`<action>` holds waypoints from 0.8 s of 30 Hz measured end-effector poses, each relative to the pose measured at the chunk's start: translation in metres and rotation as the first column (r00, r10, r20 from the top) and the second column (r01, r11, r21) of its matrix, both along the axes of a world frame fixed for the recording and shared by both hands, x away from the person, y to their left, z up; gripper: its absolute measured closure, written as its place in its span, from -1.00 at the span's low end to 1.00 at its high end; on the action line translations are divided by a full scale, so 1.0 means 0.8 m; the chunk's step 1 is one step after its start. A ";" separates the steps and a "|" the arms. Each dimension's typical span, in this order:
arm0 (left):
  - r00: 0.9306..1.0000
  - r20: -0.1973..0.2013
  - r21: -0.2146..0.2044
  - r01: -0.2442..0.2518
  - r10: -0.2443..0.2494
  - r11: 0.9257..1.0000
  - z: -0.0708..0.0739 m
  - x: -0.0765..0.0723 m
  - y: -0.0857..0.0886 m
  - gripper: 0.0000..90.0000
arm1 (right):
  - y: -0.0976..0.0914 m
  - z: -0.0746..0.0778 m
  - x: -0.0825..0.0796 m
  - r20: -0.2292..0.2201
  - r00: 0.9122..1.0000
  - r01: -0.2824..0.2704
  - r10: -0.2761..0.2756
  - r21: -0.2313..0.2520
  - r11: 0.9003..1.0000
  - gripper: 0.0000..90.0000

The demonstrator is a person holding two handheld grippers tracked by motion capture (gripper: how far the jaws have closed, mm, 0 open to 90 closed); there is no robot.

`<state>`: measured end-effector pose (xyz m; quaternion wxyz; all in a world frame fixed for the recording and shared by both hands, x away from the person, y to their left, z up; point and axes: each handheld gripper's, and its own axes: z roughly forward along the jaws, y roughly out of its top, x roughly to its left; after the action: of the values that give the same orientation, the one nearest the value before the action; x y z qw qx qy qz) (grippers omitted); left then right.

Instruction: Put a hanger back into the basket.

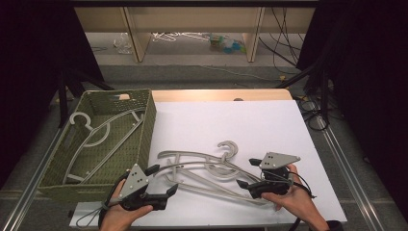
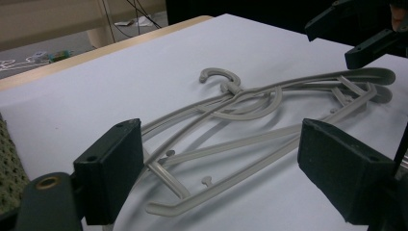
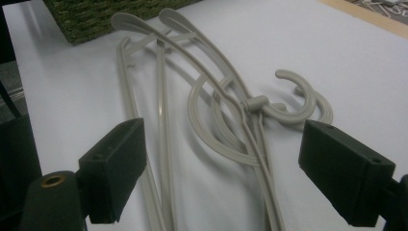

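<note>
Left tongs (image 1: 162, 181) and right tongs (image 1: 246, 172) both gape empty beside stacked grey hangers (image 1: 202, 169) on the counter (image 1: 240, 120).

A lab: black curtains (image 1: 370, 72), loose cables (image 1: 284, 43), white-covered table (image 1: 231, 120).

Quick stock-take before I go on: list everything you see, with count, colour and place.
Hangers on table: two, grey, overlapping on the white sheet between the tools.
Hanger in basket: one, grey, lying inside.
Basket: one, olive green, left side of the table.
Table sheet: one, white, over a wooden top.
Shelf unit: one, light wood, beyond the table, with clutter on the floor beneath.
Left tool: one, black with grey plate, open, at the hangers' left ends.
Right tool: one, black with grey plate, open, at their right ends.
</note>
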<state>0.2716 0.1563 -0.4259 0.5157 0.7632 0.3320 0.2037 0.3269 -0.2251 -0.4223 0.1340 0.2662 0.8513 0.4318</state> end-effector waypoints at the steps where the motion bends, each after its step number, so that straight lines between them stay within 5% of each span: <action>1: 1.000 0.000 -0.009 0.000 0.000 1.000 -0.002 -0.001 -0.002 -0.64 | 0.001 -0.003 0.002 -0.006 1.000 -0.003 0.003 -0.007 1.000 -0.61; 14: 1.000 -0.005 0.026 0.002 -0.002 1.000 -0.018 -0.006 -0.003 -0.63 | 0.002 -0.020 0.020 -0.058 0.998 0.031 -0.038 -0.114 0.993 -0.56; 18: 1.000 -0.003 0.019 0.003 -0.003 1.000 -0.017 -0.007 -0.004 -0.62 | 0.007 -0.030 0.030 -0.057 0.996 0.056 -0.067 -0.180 0.982 -0.40; 24: 1.000 -0.010 0.026 0.014 -0.013 1.000 -0.018 -0.008 -0.006 -0.62 | 0.013 -0.044 0.045 -0.142 0.986 0.044 -0.088 -0.282 0.959 -0.07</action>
<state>0.2655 0.1511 -0.4403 0.5053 0.7731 0.3267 0.2007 0.3627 -0.2147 -0.4578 0.1184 0.3056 0.9018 0.2818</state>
